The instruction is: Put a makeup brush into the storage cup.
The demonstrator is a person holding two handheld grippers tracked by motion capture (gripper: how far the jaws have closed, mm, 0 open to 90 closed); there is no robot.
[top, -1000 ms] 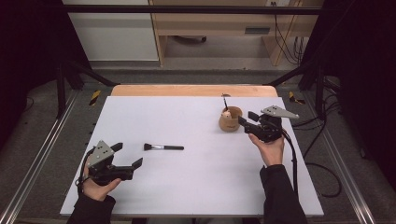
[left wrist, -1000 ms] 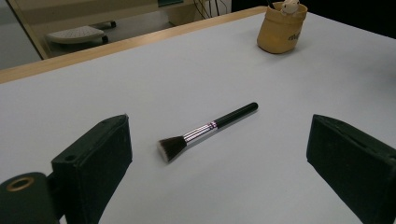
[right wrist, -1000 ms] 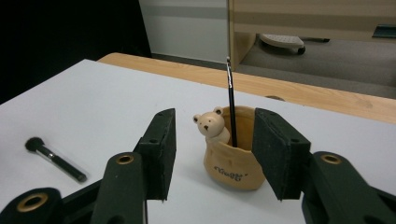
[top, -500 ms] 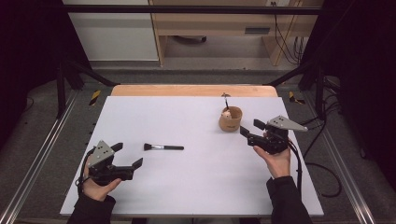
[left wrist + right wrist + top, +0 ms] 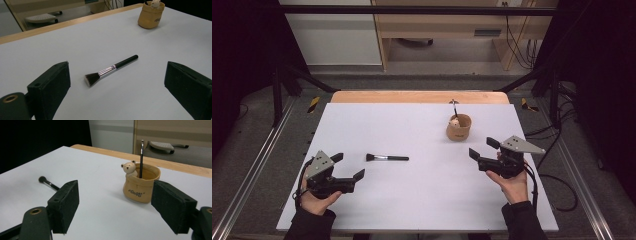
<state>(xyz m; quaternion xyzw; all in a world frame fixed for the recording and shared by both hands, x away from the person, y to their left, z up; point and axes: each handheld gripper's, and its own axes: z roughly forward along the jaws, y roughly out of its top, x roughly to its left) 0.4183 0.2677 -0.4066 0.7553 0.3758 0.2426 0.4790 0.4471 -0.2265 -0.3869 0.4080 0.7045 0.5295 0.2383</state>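
A black makeup brush point(image 5: 386, 158) point(image 5: 110, 70) with a silver ferrule lies flat on the white table point(image 5: 412, 130), left of centre, bristles pointing left. A tan pouch-shaped holder point(image 5: 459, 126) point(image 5: 141, 183) with a small bear figure point(image 5: 129, 168) stands at the back right, with a thin dark stick point(image 5: 141, 157) upright in it. My left gripper point(image 5: 348, 165) point(image 5: 117, 87) rests open near the front left, a short way from the brush. My right gripper point(image 5: 485, 148) point(image 5: 115, 205) is open and empty, in front of and right of the holder.
A wooden strip point(image 5: 419, 97) runs along the table's far edge. Beyond it stand a wooden cabinet point(image 5: 442, 30) and cables point(image 5: 517, 35) on the floor. Metal frame rails point(image 5: 257, 160) flank the table on both sides.
My right gripper has drawn back from the holder toward the front right, and is open and empty. The left gripper has barely moved.
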